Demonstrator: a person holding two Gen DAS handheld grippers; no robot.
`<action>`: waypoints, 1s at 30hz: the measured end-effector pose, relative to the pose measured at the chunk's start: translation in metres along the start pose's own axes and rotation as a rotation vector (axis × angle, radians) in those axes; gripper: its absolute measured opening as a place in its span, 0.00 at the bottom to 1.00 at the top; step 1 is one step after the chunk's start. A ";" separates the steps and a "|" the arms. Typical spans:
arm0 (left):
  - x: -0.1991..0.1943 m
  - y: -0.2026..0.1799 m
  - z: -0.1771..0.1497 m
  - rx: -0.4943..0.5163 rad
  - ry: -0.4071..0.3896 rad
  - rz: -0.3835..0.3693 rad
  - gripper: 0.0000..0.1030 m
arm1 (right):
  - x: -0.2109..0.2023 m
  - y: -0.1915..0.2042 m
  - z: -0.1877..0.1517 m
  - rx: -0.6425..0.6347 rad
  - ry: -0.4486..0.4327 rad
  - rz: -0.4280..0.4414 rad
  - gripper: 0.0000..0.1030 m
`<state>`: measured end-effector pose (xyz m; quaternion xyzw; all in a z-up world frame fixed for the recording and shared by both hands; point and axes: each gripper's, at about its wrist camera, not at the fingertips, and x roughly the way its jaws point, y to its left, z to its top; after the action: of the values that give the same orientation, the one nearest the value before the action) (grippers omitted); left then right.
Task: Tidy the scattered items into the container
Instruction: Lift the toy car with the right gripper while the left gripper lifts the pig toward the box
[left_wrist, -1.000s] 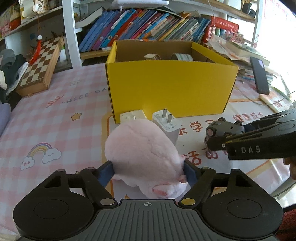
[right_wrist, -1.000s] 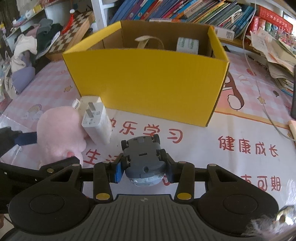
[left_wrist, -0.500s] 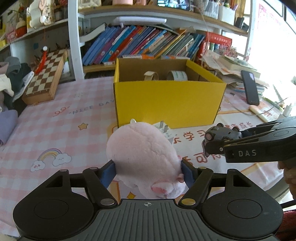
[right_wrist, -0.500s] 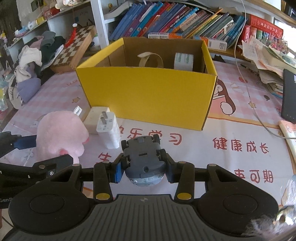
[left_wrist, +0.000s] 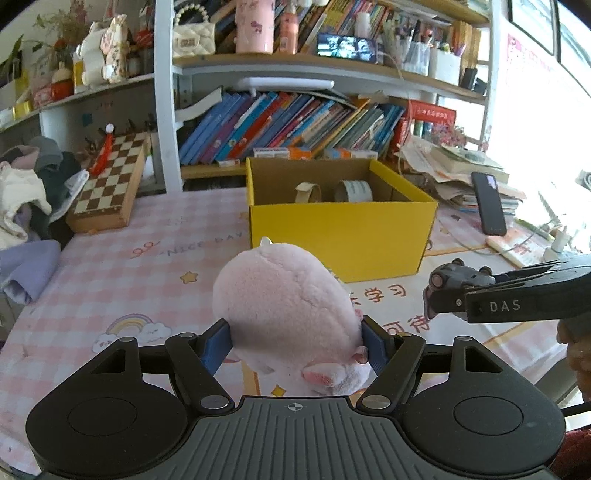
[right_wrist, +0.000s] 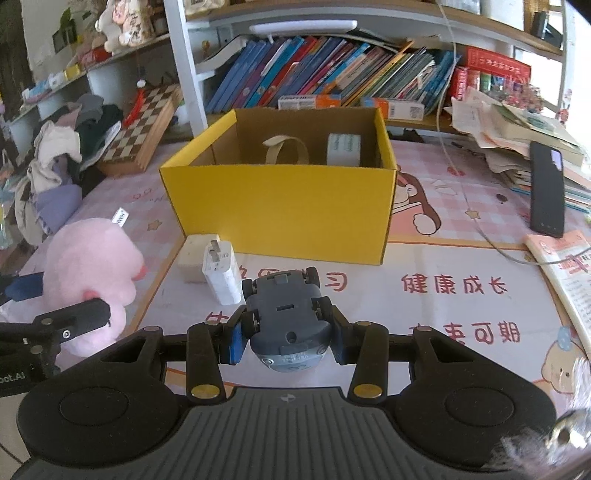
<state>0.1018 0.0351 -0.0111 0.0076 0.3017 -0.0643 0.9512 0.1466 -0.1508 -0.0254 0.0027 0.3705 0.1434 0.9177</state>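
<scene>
My left gripper (left_wrist: 297, 341) is shut on a pink plush toy (left_wrist: 288, 306) and holds it above the table, in front of the yellow box (left_wrist: 343, 236). My right gripper (right_wrist: 286, 332) is shut on a grey toy car (right_wrist: 286, 314), held upside down with its wheels up, also off the table. The open box (right_wrist: 280, 214) stands ahead of both; inside it are a beige tape roll (right_wrist: 286, 151) and a pale green tape roll (right_wrist: 343, 149). Two white chargers (right_wrist: 210, 266) lie on the mat by the box's front left corner. The plush also shows in the right wrist view (right_wrist: 92, 273).
A chessboard box (left_wrist: 110, 184) and a pile of clothes (left_wrist: 26, 199) lie at the far left. A black phone (right_wrist: 546, 188), a white cable (right_wrist: 480, 229) and stacked papers sit at the right. A bookshelf (left_wrist: 295, 122) stands behind the box.
Both grippers have risen and drawn back from the box with their loads, so the box looks smaller and its inside shows more. The chargers stayed on the mat.
</scene>
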 end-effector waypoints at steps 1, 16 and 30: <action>-0.003 -0.001 0.000 0.007 -0.006 -0.003 0.71 | -0.003 0.001 -0.001 0.003 -0.005 -0.001 0.40; -0.022 -0.006 0.008 0.077 -0.056 -0.059 0.72 | -0.027 0.011 -0.001 0.018 -0.067 -0.010 0.40; -0.008 -0.007 0.042 0.111 -0.128 -0.069 0.72 | -0.027 0.004 0.035 -0.023 -0.134 -0.014 0.40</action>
<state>0.1181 0.0265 0.0278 0.0457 0.2362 -0.1142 0.9639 0.1505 -0.1502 0.0187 -0.0011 0.3064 0.1409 0.9414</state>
